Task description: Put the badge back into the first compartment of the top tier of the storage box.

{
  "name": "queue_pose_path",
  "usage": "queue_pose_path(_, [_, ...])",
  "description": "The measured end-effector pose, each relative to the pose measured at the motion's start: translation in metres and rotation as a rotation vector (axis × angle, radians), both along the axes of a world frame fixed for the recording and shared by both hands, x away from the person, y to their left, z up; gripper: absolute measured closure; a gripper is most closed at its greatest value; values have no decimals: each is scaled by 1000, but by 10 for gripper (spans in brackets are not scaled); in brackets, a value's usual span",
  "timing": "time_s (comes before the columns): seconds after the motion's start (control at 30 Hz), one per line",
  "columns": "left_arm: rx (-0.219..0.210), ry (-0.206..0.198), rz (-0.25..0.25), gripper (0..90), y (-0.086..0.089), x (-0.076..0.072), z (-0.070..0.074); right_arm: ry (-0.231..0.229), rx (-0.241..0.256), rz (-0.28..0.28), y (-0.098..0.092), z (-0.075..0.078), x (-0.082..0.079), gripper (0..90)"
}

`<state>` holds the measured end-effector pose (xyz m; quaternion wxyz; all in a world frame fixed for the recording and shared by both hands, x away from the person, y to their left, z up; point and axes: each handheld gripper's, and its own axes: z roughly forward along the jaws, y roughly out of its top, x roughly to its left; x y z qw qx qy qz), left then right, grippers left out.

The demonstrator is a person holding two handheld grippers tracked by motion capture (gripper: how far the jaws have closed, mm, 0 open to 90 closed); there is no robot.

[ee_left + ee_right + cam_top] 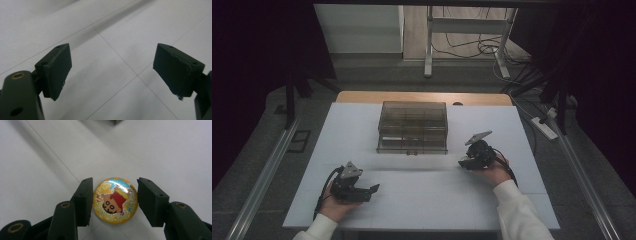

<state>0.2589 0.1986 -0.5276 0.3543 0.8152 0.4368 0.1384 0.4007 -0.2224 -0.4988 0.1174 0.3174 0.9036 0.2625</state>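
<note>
A round glittery yellow badge (115,200) with a cartoon figure in a red shirt sits between the jaws of my right gripper (115,201). Both pads touch its rim, one on each side, just over the white table top. In the high view the right gripper (464,162) is low at the table's right, in front of a smoky clear drawer box (412,127). My left gripper (373,190) rests near the front left, pointing right. Its jaws (112,72) stand wide apart with nothing but bare table between them.
The white table top (422,195) has thin seam lines across it. The drawer box stands at the middle back. Behind the table are a wooden strip (362,96), a metal stand (428,45) and loose cables on the floor.
</note>
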Motion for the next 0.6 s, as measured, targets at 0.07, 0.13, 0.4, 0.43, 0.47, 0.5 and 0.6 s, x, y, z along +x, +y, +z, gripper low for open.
queue_pose_path(0.07, [0,-1,1,157,0,0,0,-8,23,-6,-2,2,0,473])
queue_pose_path(0.13, [0,-1,0,158,0,0,0,-10,39,-7,-4,5,0,473])
queue_pose_path(0.4, [1,0,-2,158,0,0,0,-50,118,39,-1,19,-7,473])
queue_pose_path(0.43, [1,0,-2,158,0,0,0,-54,135,42,-1,21,-8,473])
queue_pose_path(0.47, [1,-1,-1,158,0,0,0,-54,151,48,-1,22,-9,473])
queue_pose_path(0.5, [1,-1,-1,158,0,0,0,-54,169,54,-2,24,-9,473])
queue_pose_path(0.6, [-1,-1,0,158,0,0,0,-63,206,55,-4,27,-10,473])
